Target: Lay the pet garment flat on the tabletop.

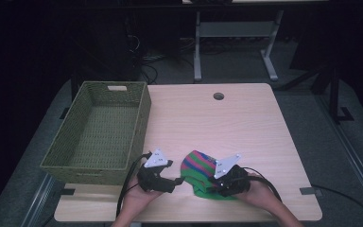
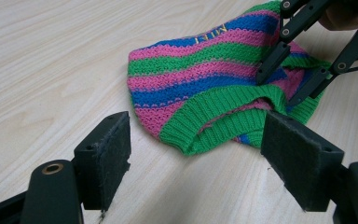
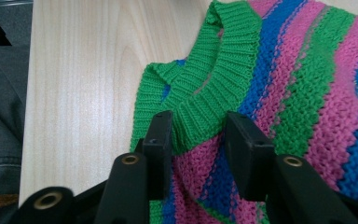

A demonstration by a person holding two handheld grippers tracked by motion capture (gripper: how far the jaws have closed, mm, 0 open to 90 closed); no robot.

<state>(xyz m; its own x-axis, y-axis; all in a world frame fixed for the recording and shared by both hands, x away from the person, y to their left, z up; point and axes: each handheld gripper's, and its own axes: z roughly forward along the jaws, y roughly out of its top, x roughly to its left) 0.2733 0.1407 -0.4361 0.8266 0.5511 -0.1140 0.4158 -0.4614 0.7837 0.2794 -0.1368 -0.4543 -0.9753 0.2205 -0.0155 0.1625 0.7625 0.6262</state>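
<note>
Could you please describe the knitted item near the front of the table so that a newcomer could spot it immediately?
On the light wooden table, right of the green woven basket, look at the near edge between the left gripper and the right gripper. There lies the knitted garment, soft and crumpled. Its pink, blue and green stripes and green ribbed hem set it apart.

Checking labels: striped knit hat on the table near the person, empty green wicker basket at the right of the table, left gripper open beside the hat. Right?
One thing is off: the green wicker basket stands at the left of the table, not the right, as the high view shows. The rest holds: it is empty, the striped knit hat lies near the person, and the left gripper is open beside it.
</note>
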